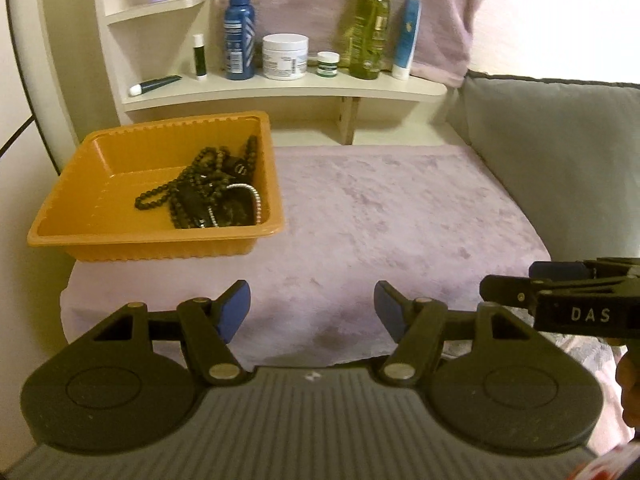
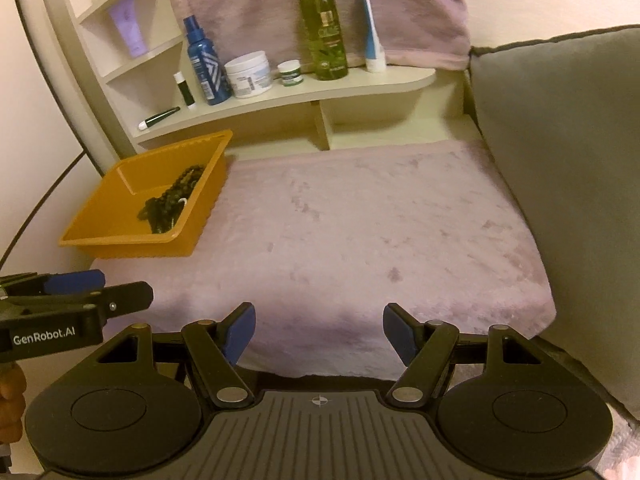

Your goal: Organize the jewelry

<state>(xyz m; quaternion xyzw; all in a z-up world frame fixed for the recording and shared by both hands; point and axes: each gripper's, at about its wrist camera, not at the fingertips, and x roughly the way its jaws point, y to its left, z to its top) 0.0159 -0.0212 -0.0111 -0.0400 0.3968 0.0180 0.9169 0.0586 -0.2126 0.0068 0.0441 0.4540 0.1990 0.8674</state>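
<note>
An orange tray (image 1: 100, 236) sits at the left of a mauve plush mat (image 1: 392, 216). It holds a tangle of dark bead necklaces (image 1: 200, 188) and a silver chain (image 1: 256, 200) in its right half. The tray also shows in the right wrist view (image 2: 120, 236) with the beads (image 2: 172, 200) inside. My left gripper (image 1: 312, 312) is open and empty, above the mat's near edge, right of the tray. My right gripper (image 2: 319, 334) is open and empty over the mat's near edge. Each gripper shows in the other's view, the right one (image 1: 560, 300) and the left one (image 2: 80, 296).
A cream shelf (image 1: 280, 92) behind the mat carries a blue spray bottle (image 1: 240, 32), a white jar (image 1: 285, 56), a small green-labelled jar (image 1: 328, 63), a green spray bottle (image 1: 370, 28) and tubes. A grey cushion (image 1: 560, 152) borders the mat on the right.
</note>
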